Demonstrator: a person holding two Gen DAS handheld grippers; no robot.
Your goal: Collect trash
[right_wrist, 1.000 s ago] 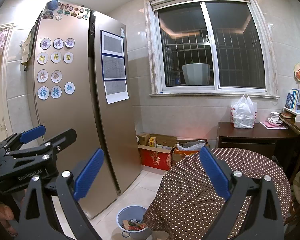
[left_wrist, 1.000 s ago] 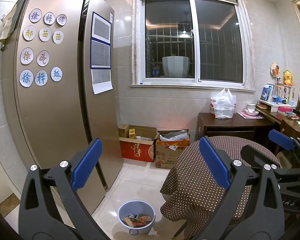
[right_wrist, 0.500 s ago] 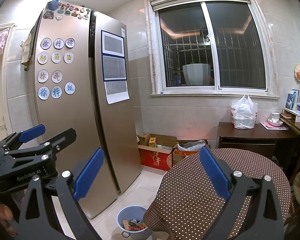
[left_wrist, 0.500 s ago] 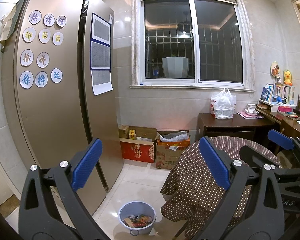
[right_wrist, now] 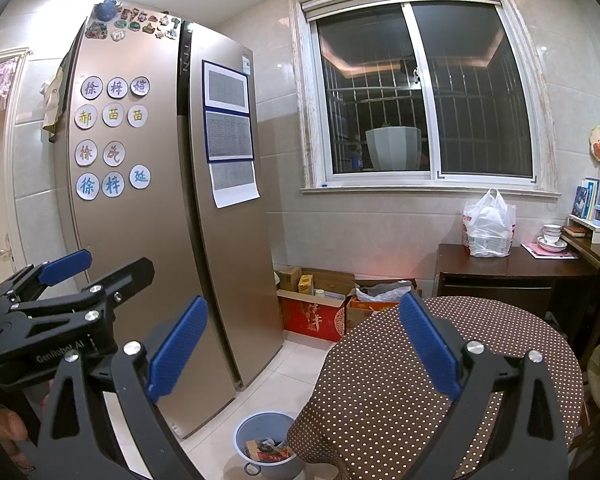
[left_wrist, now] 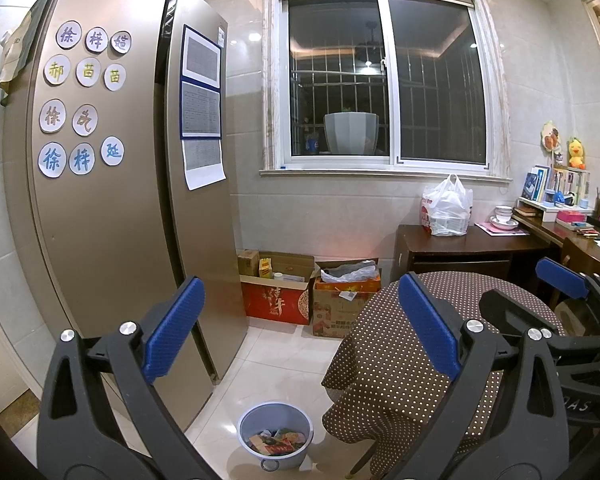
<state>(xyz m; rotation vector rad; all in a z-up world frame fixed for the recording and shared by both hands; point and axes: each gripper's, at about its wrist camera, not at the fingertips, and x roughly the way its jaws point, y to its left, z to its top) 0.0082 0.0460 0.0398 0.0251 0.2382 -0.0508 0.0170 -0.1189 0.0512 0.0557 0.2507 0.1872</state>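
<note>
A small blue-grey trash bin (left_wrist: 275,436) stands on the tiled floor beside the table, with wrappers and scraps inside; it also shows in the right wrist view (right_wrist: 265,444). My left gripper (left_wrist: 300,328) is open and empty, held high above the floor, well above the bin. My right gripper (right_wrist: 304,344) is open and empty, over the near edge of the round table (right_wrist: 440,380) with its brown dotted cloth. The left gripper also shows at the left of the right wrist view (right_wrist: 60,280), and the right gripper at the right of the left wrist view (left_wrist: 572,308).
A tall gold fridge (left_wrist: 112,208) stands at the left. Cardboard boxes (left_wrist: 312,296) sit under the window. A dark wooden desk (left_wrist: 468,248) carries a white plastic bag (left_wrist: 446,208), bowls and books.
</note>
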